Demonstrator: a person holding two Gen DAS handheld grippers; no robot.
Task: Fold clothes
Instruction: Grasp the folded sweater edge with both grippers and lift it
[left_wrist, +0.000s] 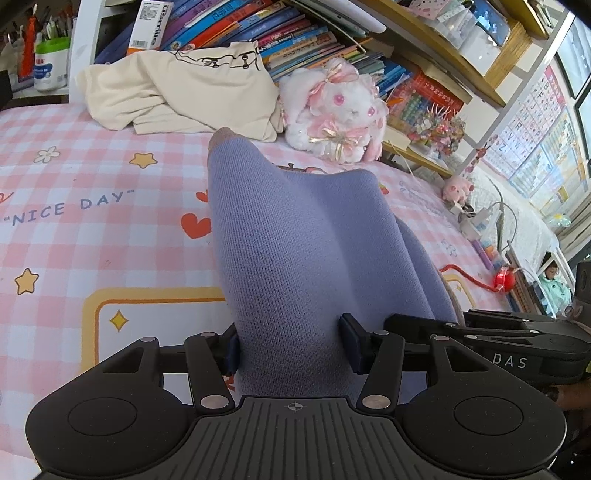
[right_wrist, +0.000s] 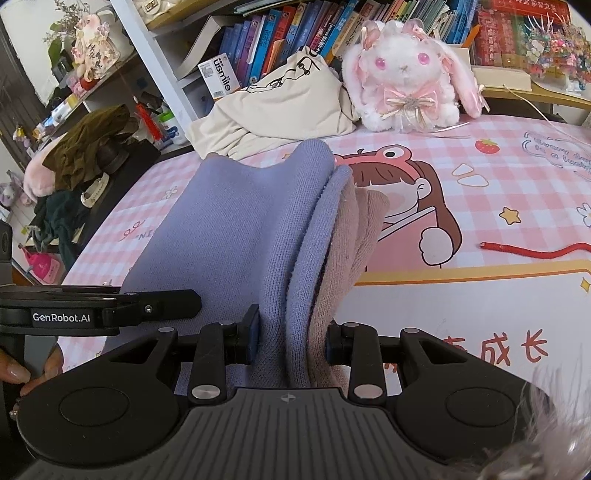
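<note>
**Holding a lilac knit between two grippers**

Gripping the folded lilac-blue knitted garment (left_wrist: 295, 229), the black two-finger left gripper (left_wrist: 293, 345) has its blue pads pressed against a thick bundle of the knit, which rises forward from the jaws and hides the bed beyond them. Left of that gripper lies the pink checked bedsheet (left_wrist: 92, 229) printed with stars and hearts; ahead and left sits a crumpled cream cloth bag (left_wrist: 177, 92), and ahead and right a white-and-pink plush rabbit (left_wrist: 340, 114). Close at its right side stands the black two-finger right gripper (right_wrist: 291, 338), its jaws set narrower and clamped on several stacked layers, lilac on the left and a beige-pink lining (right_wrist: 354, 251) on the right. Right of that gripper a red cord (right_wrist: 535, 253) lies on the sheet. A person's fingers (right_wrist: 14, 373) show at the far left edge of the right wrist view.
</note>
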